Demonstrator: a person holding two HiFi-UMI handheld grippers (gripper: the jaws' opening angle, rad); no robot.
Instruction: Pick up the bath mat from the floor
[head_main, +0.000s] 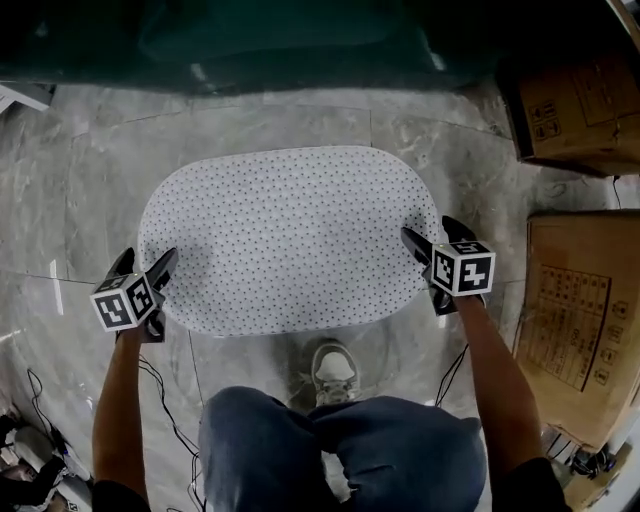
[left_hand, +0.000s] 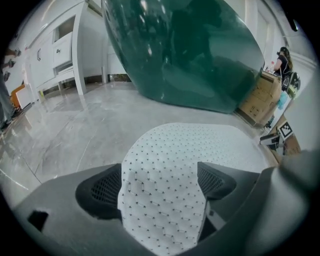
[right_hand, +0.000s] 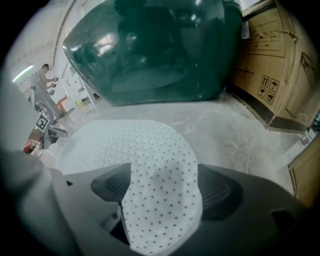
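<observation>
A white oval bath mat (head_main: 288, 235) with small dark dots lies on the grey marble floor. My left gripper (head_main: 148, 262) is at the mat's left end and my right gripper (head_main: 430, 232) at its right end. In the left gripper view the mat (left_hand: 200, 140) runs up between the jaws of the left gripper (left_hand: 161, 167), which stand wide, with their mesh pads (left_hand: 107, 187) bare beside it. In the right gripper view the mat (right_hand: 125, 140) likewise lies between the spread jaws of the right gripper (right_hand: 164, 170), whose pads (right_hand: 220, 187) do not press on it.
A large dark green tub (head_main: 300, 40) stands just beyond the mat. Cardboard boxes (head_main: 575, 100) (head_main: 580, 320) line the right side. The person's shoe (head_main: 333, 370) is at the mat's near edge, with cables (head_main: 165, 400) on the floor. White cabinets (left_hand: 55, 55) stand far left.
</observation>
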